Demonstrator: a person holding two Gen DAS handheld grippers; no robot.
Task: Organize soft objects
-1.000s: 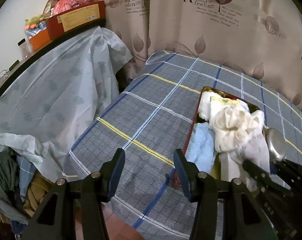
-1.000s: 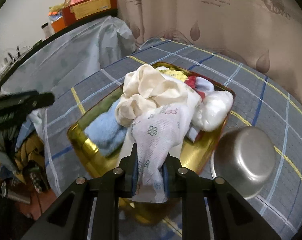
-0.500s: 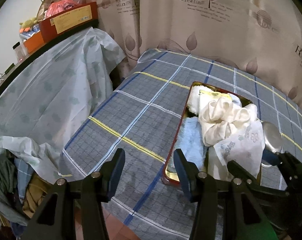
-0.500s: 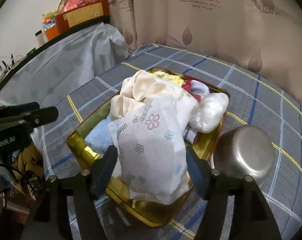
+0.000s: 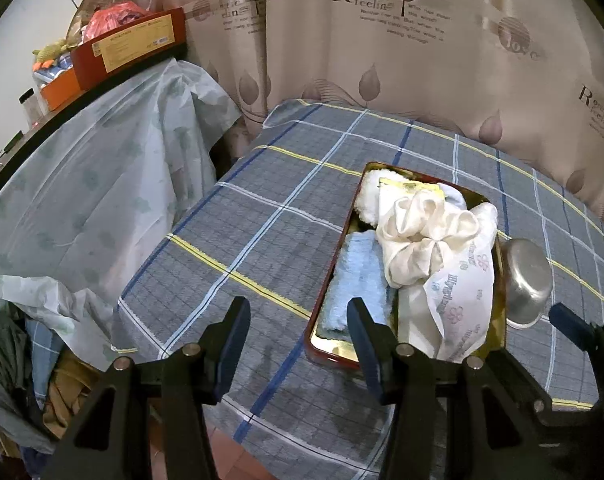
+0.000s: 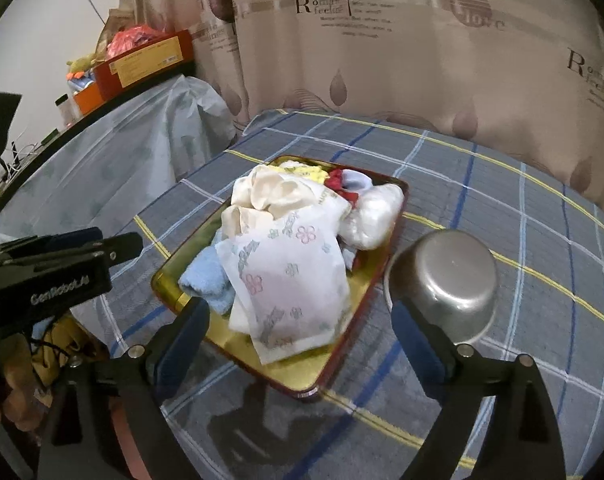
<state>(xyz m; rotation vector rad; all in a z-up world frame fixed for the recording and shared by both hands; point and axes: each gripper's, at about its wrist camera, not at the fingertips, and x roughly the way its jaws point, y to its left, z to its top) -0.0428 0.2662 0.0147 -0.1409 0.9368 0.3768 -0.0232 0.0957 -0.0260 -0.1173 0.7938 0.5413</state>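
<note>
A floral cloth (image 6: 286, 280) lay atop soft items in the gold tray (image 6: 170, 280). The right gripper (image 6: 302, 320), empty, was opening just before the tray; the left gripper (image 5: 298, 332) stood half-open, empty, beside it.

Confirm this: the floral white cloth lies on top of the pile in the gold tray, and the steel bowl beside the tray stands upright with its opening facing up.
Wrong on one point: the steel bowl is upside down, its flat base facing up, as the right wrist view shows. The rest holds: the floral white cloth lies on top of the pile in the gold tray, and the bowl sits beside that tray.
</note>
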